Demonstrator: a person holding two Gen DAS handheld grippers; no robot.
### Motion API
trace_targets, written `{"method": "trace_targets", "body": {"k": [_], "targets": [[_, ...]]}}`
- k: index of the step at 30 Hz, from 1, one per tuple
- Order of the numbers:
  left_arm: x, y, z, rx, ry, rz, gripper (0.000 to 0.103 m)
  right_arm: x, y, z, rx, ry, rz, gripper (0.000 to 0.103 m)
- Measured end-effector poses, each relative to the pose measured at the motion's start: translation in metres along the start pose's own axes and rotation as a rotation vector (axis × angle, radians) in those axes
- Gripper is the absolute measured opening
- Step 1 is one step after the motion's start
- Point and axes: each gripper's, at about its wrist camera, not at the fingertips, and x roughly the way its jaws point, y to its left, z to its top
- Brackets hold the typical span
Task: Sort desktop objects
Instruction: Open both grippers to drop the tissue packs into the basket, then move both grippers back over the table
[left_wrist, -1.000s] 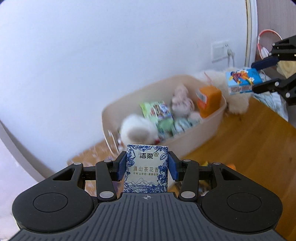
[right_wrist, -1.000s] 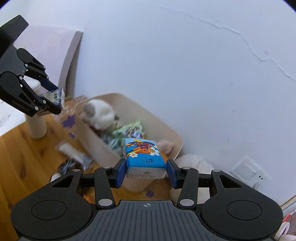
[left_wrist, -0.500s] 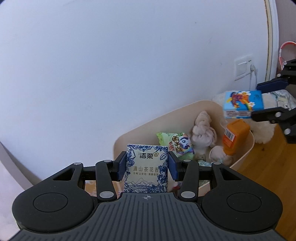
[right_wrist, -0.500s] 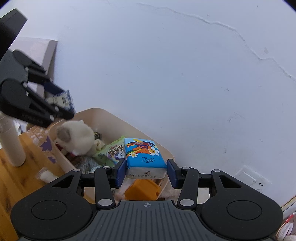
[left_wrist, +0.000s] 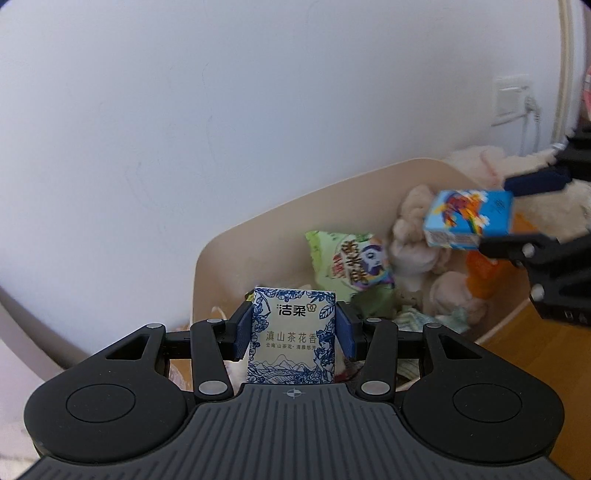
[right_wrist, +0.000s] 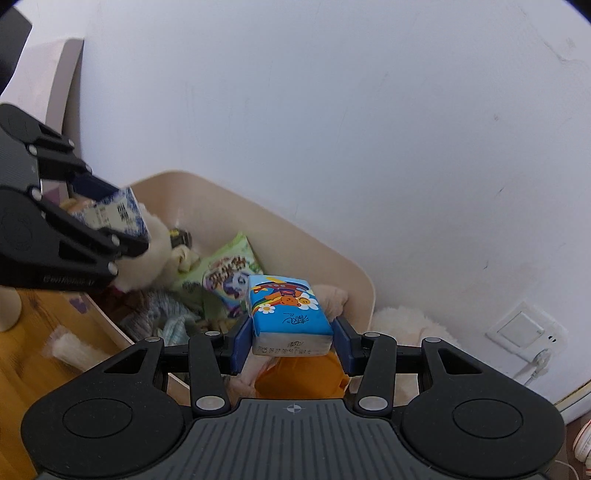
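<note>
Both loads now carried over the beige bin (left_wrist: 280, 218). Left gripper (left_wrist: 294, 334) pinching white-and-blue tissue pack (left_wrist: 293, 334); right gripper (right_wrist: 291, 334) pinching blue cartoon tissue pack (right_wrist: 286, 308), at 2 o'clock in left view. Release presumably next.

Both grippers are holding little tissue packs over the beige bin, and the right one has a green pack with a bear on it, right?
Not quite: the pack in the right gripper is bright blue, not green. The right wrist view shows it. The rest holds: its bear picture is there, the left gripper holds a blue-and-white tissue pack, and both are over the beige bin.
</note>
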Motion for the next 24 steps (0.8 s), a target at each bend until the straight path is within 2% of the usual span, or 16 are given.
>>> {"method": "trace_targets", "body": {"k": [2, 3, 6, 7, 8, 9, 11, 14, 17, 24], "targets": [[0.005, 0.003, 0.000, -0.039, 0.012, -0.001, 0.050, 0.006, 0.004, -0.001, -0.023, 0.007, -0.004, 0.044], [0.007, 0.005, 0.000, -0.056, 0.020, -0.003, 0.058, 0.007, 0.006, 0.000, -0.037, 0.006, -0.007, 0.045], [0.005, 0.005, -0.002, -0.075, 0.018, 0.001, 0.074, 0.008, 0.009, 0.002, -0.052, 0.011, 0.012, 0.056], [0.005, 0.003, -0.002, -0.064, 0.015, 0.000, 0.076, 0.008, 0.012, 0.003, -0.057, 0.008, 0.017, 0.058], [0.003, 0.002, -0.003, -0.047, 0.015, 0.001, 0.078, 0.006, 0.014, 0.002, -0.063, 0.003, 0.019, 0.065], [0.002, 0.001, -0.004, -0.031, 0.015, 0.007, 0.079, 0.005, 0.016, 0.001, -0.065, -0.004, 0.019, 0.072], [-0.001, 0.000, -0.007, -0.015, 0.011, 0.021, 0.080, 0.000, 0.018, -0.002, -0.063, -0.016, 0.018, 0.078], [-0.007, 0.003, -0.013, -0.021, 0.006, 0.038, 0.082, -0.010, 0.020, -0.006, -0.064, -0.033, 0.020, 0.080], [-0.017, 0.008, -0.024, -0.035, 0.000, 0.028, 0.082, -0.021, 0.021, -0.011, -0.064, -0.066, 0.030, 0.088], [-0.036, 0.014, -0.053, -0.033, 0.020, -0.017, 0.082, -0.053, 0.031, -0.025, -0.007, -0.105, 0.122, 0.089]]}}
